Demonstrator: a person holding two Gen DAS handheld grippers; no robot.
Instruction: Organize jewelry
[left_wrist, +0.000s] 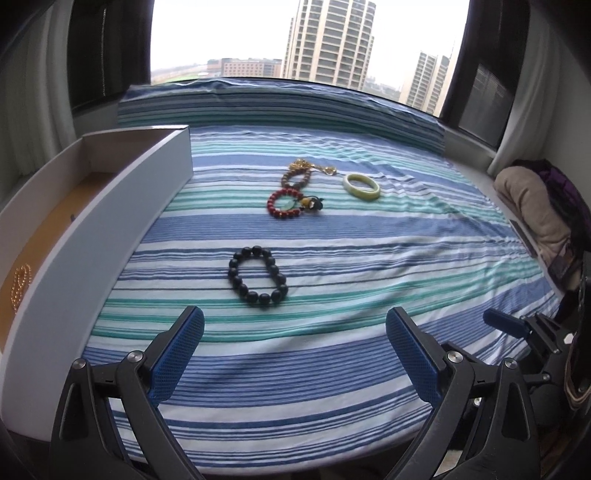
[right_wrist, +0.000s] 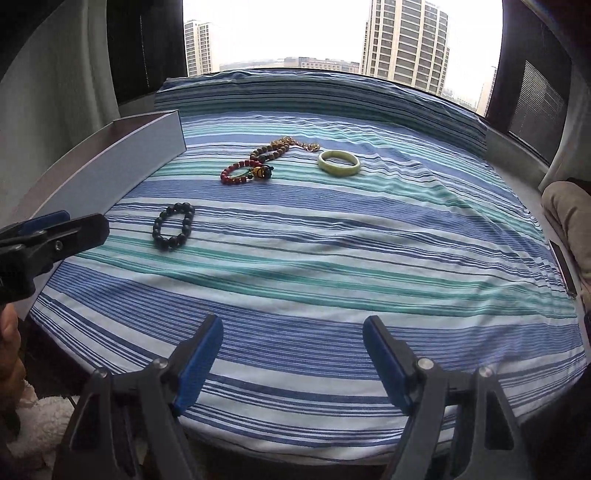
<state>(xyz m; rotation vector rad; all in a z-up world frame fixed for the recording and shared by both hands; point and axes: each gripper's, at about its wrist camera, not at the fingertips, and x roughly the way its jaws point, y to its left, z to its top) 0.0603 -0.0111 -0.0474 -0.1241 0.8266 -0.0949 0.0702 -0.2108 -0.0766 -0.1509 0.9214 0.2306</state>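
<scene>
A black bead bracelet (left_wrist: 257, 276) lies on the striped cloth just ahead of my open, empty left gripper (left_wrist: 294, 325); it also shows in the right wrist view (right_wrist: 173, 226). Farther back lie a red bead bracelet (left_wrist: 284, 202) with a small charm, a brown bead bracelet (left_wrist: 295, 178), a gold chain (left_wrist: 314, 166) and a pale green bangle (left_wrist: 361, 186). My right gripper (right_wrist: 293, 334) is open and empty near the cloth's front edge. A gold bead chain (left_wrist: 20, 286) lies inside the white box (left_wrist: 92, 236) at left.
The striped cloth (right_wrist: 332, 236) covers the surface up to a window sill. A folded beige cloth (left_wrist: 532, 206) and dark items sit at the right edge. The left gripper shows at the left of the right wrist view (right_wrist: 55, 230).
</scene>
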